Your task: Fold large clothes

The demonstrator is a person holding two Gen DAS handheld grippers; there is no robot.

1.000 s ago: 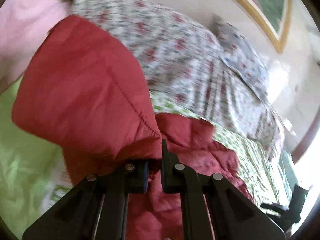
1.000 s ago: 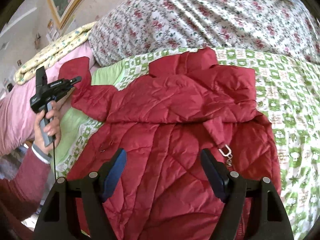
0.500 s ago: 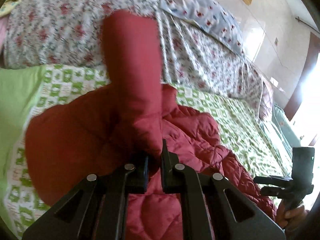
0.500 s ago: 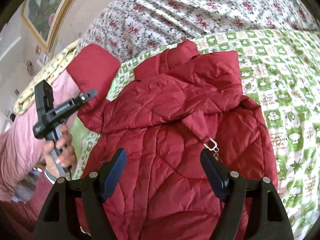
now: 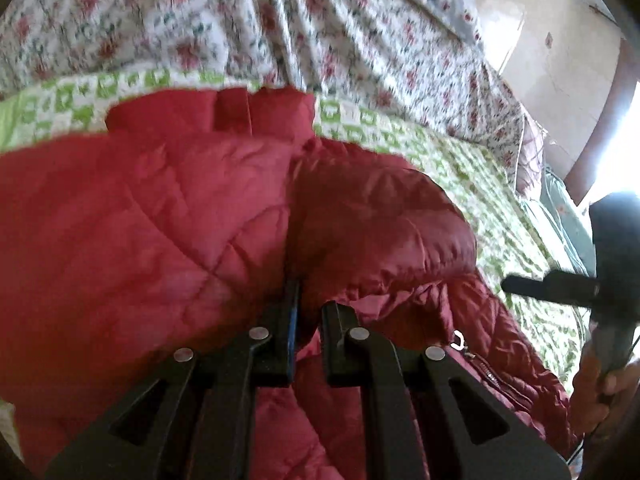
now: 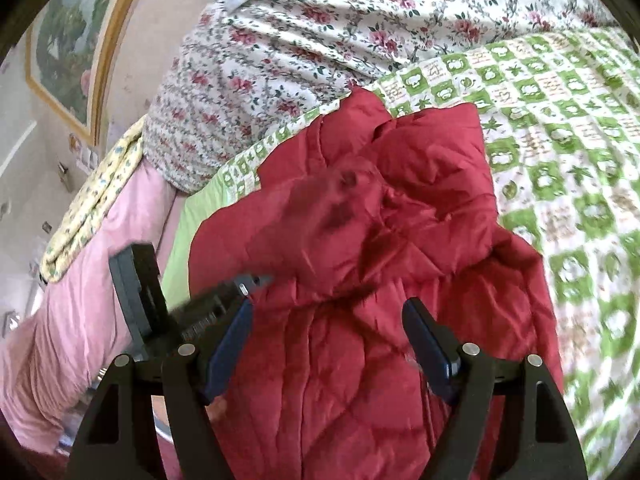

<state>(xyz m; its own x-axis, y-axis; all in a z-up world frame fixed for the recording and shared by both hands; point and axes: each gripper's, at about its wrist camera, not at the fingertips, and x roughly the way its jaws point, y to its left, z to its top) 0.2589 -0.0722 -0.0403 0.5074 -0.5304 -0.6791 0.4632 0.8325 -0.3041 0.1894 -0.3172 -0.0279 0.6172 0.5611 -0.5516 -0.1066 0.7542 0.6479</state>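
Observation:
A red quilted jacket [image 6: 360,320] lies on a bed with a green-and-white patterned cover [image 6: 560,128]. My left gripper [image 5: 310,312] is shut on the jacket's sleeve [image 5: 160,240] and holds it over the jacket body [image 5: 400,240]. It also shows in the right wrist view [image 6: 248,280], at the jacket's left side, with the sleeve blurred [image 6: 320,208]. My right gripper [image 6: 328,328] is open and empty, above the jacket's lower front. It shows at the right edge of the left wrist view [image 5: 560,284]. A metal zipper pull [image 5: 458,340] shows on the jacket.
A floral quilt [image 6: 300,52] is piled along the far side of the bed. A pink blanket [image 6: 80,320] and a yellow floral one [image 6: 92,200] lie at the left. A framed picture [image 6: 80,40] hangs on the wall.
My left gripper has carried the sleeve from the jacket's left side in over the jacket body. My right gripper stayed open and shifted slightly nearer the jacket.

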